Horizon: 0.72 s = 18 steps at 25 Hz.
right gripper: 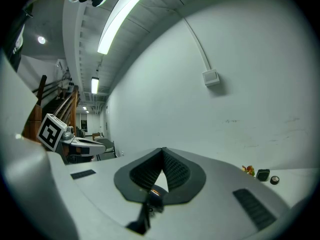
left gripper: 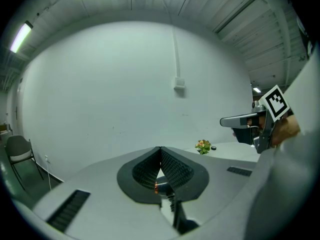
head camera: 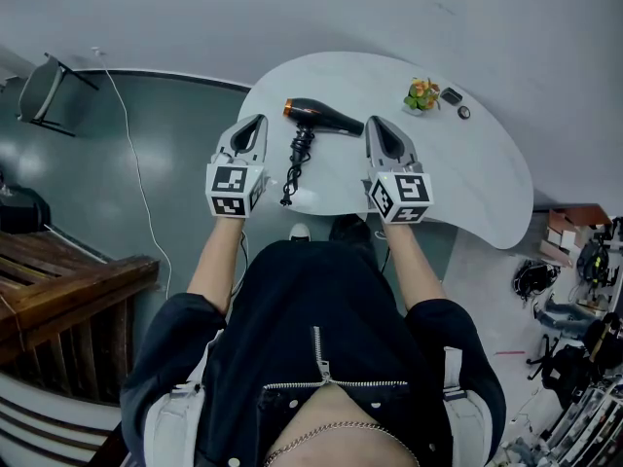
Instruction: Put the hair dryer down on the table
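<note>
Both shut jaws flank the hair dryer [head camera: 326, 118] lying on the table [head camera: 467, 178].

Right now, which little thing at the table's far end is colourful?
The small plant, green and orange; the box and the disc beside it are dark.

Plain white wall [left gripper: 100, 94]; a conduit [left gripper: 175, 54] drops down it to a small junction box [left gripper: 179, 84]. Ribbed ceiling [left gripper: 240, 14], strip lights [right gripper: 122, 16] lit. Floor [head camera: 165, 173] dark grey-green and smooth, with a thin white cable [head camera: 136, 178] trailing across it. Grey chair [head camera: 44, 86] on black legs at far left, close to the wall. Wooden slatted structure [head camera: 68, 285] at the left edge. White curved worktop [head camera: 477, 193] near the wall. Paler floor to its right, with boxes [head camera: 565, 232] and a jumble of gear [head camera: 574, 329], too small to name.
</note>
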### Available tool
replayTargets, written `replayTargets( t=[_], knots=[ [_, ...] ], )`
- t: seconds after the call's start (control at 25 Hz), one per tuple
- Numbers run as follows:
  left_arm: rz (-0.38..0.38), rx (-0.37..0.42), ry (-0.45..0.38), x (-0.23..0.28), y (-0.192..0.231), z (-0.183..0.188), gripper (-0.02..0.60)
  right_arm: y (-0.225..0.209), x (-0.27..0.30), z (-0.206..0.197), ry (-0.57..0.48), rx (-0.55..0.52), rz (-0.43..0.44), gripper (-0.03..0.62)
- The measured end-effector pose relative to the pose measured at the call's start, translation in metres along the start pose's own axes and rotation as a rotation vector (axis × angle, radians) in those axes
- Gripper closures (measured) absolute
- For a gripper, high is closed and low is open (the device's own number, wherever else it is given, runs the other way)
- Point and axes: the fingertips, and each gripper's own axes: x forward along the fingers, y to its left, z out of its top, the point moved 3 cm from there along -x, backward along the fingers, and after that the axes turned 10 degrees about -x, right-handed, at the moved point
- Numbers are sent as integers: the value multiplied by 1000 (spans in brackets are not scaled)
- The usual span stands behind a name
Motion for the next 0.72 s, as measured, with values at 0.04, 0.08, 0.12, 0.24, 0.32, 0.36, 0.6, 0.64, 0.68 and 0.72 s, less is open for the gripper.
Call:
replayTargets(
  t=[0.04, 0.08, 0.12, 0.24, 0.32, 0.36, 0.6, 0.64, 0.68, 0.72],
  knots=[
    [1, 0, 1, 0, 1, -1, 560, 1, 1, 0, 0, 1, 1, 591],
    [2, -1, 3, 0, 2, -1, 560, 1, 2, 0, 0, 2, 0, 591],
    [4, -2, 4, 1, 3, -2, 560, 0, 3, -1, 0, 5, -1, 591],
    [10, -5, 6, 3, 6, -5, 560, -1, 7, -3, -2, 14, -6, 589],
    [17, -6, 9, 2, 9, -6, 560, 0, 10, -4, -8, 28, 0, 589],
    [22, -7, 12, 2, 11, -8, 560, 2, 12, -4, -12, 38, 15, 589],
    [62, -44, 71, -3, 27, -35, 560, 18, 24, -35, 56, 120, 139, 588],
    [66, -48, 77, -5, 28, -39, 560, 19, 26, -40, 68, 133, 152, 588],
    [69, -49, 82, -6, 29, -42, 560, 20, 27, -44, 76, 130, 158, 588],
    [71, -51, 84, -8, 30, -44, 560, 21, 29, -45, 80, 112, 155, 588]
  ],
)
